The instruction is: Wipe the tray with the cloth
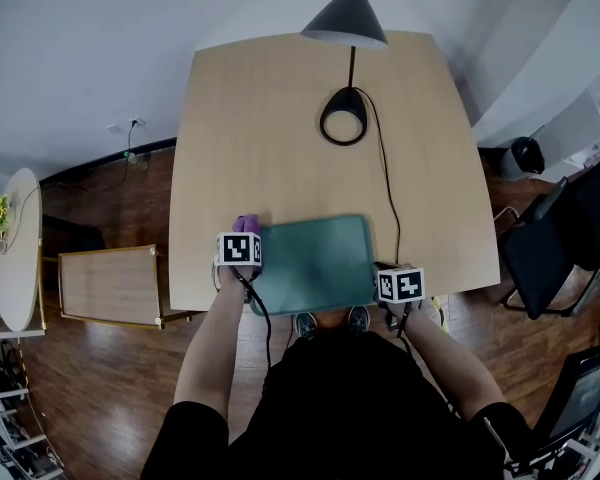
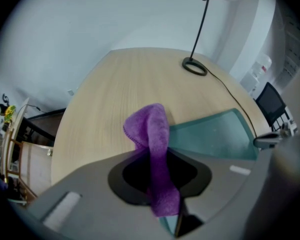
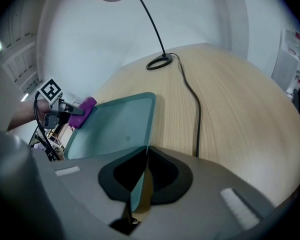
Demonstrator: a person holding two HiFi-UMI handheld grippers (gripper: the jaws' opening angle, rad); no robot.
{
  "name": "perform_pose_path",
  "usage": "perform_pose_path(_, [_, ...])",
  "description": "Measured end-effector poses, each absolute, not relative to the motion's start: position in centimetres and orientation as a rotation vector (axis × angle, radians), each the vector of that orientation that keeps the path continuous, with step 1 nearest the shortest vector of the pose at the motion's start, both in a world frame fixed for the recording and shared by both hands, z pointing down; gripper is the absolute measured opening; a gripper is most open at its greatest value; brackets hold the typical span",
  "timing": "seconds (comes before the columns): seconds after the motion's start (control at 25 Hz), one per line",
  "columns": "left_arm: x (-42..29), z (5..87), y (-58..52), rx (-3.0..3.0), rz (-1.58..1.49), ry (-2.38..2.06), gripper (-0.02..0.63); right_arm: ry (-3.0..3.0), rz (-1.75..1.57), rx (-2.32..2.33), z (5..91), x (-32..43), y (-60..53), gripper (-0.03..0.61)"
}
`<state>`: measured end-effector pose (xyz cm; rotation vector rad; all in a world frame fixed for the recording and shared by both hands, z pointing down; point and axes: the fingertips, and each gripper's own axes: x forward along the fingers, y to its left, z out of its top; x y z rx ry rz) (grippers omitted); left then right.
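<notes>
A teal tray (image 1: 315, 260) lies at the table's near edge. My left gripper (image 1: 242, 240) stands at the tray's left rim, shut on a purple cloth (image 1: 245, 224) that bunches up past its tips. In the left gripper view the cloth (image 2: 154, 134) runs between the jaws of the left gripper (image 2: 160, 184), over bare wood just left of the tray (image 2: 215, 134). My right gripper (image 1: 396, 282) is at the tray's near right corner. In the right gripper view the right gripper (image 3: 139, 191) is shut on the tray's rim (image 3: 140, 179), and the cloth (image 3: 85, 107) shows at the far corner.
A black desk lamp's ring base (image 1: 343, 116) stands mid-table, its shade (image 1: 346, 13) overhead and its cable (image 1: 388, 188) running down to the near edge right of the tray. A wooden side unit (image 1: 110, 286) stands on the left, dark chairs (image 1: 550, 238) on the right.
</notes>
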<state>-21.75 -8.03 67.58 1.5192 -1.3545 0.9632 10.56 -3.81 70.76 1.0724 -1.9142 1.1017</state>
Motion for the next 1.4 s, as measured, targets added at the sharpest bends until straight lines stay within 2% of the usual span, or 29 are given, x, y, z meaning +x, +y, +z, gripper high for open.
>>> perform_pose_path(0.2, [-17.9, 68.1, -8.7, 1.565, 1.006, -1.297, 0.105, -1.926, 1.094, 1.060, 70.8, 10.5, -3.7, 0.018])
perform_pose_path(0.44, [-9.4, 68.8, -9.4, 1.680, 1.083, -1.155, 0.105, -1.938, 1.090, 1.035, 70.8, 10.3, -3.5, 0.020])
perform_pose_path(0.64, [-0.8, 68.5, -10.5, 1.739, 0.922, -1.046, 0.106, -1.945, 1.087, 1.021, 70.8, 10.1, -3.3, 0.021])
perform_pose_path(0.96, [7.2, 67.8, -10.6, 1.785, 0.798, -0.857, 0.109, -1.978, 1.087, 1.009, 70.0, 10.1, -3.4, 0.023])
perform_pose_path(1.16, [7.5, 67.8, -10.1, 1.813, 0.774, -0.866, 0.110, -2.005, 1.067, 0.973, 70.0, 9.9, -3.6, 0.025])
perform_pose_path(1.4, [1.0, 66.4, -10.0, 1.765, 0.690, -1.032, 0.109, -2.000, 1.061, 0.944, 70.6, 10.0, -3.5, 0.028])
